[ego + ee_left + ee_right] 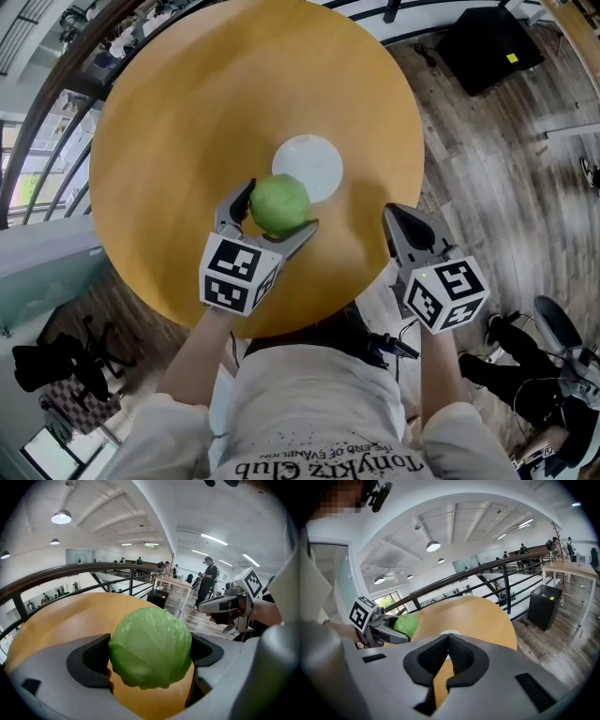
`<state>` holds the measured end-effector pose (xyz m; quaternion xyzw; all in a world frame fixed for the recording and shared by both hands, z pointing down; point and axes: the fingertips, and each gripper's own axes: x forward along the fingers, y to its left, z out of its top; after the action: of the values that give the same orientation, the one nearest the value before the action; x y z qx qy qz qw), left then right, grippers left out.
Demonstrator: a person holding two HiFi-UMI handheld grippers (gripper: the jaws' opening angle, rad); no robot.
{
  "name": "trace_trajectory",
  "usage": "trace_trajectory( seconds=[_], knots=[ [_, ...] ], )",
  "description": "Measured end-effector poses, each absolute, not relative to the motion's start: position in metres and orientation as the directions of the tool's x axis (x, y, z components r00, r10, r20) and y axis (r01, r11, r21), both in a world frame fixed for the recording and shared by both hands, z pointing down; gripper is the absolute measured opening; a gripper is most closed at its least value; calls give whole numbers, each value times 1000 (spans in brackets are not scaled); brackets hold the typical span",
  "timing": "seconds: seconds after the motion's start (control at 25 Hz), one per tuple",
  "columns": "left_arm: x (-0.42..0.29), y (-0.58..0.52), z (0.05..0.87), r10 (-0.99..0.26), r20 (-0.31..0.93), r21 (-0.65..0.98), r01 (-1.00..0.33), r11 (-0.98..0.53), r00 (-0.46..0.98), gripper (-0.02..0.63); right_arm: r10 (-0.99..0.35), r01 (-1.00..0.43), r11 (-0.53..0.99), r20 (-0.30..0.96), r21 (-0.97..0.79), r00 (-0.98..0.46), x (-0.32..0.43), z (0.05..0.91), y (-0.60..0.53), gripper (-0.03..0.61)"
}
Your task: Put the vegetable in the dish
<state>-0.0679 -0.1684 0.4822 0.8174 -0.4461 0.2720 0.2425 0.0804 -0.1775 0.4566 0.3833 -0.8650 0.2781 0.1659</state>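
A round green cabbage [278, 204] is clamped between the jaws of my left gripper [272, 212], held above the round wooden table [187, 112]. In the left gripper view the cabbage [151, 647] fills the gap between the two dark pads. A small white dish [309, 165] lies on the table just beyond the cabbage, partly hidden by it. My right gripper [405, 225] hovers at the table's right edge, jaws shut with nothing between them. The right gripper view shows its pads [459, 656] pressed together, the dish [450, 633] just past them, and the cabbage [406, 624] at the left.
A dark railing [487, 571] curves round the far side of the table. A black box [489, 45] stands on the wooden floor at the upper right. People stand by a desk [174, 582] far off. A black chair [56, 366] is at the lower left.
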Motion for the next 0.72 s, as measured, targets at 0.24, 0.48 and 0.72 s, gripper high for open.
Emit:
trace_trajectory(
  seconds=[0.24, 0.48, 0.72],
  knots=[
    [-63, -182, 505, -577, 688, 139, -860, -491, 441, 503, -564, -755, 541, 506, -371, -653, 81, 472, -182, 16],
    [-58, -194, 526, -539, 724, 83, -829, -553, 431, 503, -561, -754, 535, 507, -382, -655, 77, 479, -185, 15],
    [-56, -206, 549, -507, 751, 65, -812, -581, 424, 503, -557, -758, 522, 516, -392, -650, 77, 487, -182, 16]
  ],
)
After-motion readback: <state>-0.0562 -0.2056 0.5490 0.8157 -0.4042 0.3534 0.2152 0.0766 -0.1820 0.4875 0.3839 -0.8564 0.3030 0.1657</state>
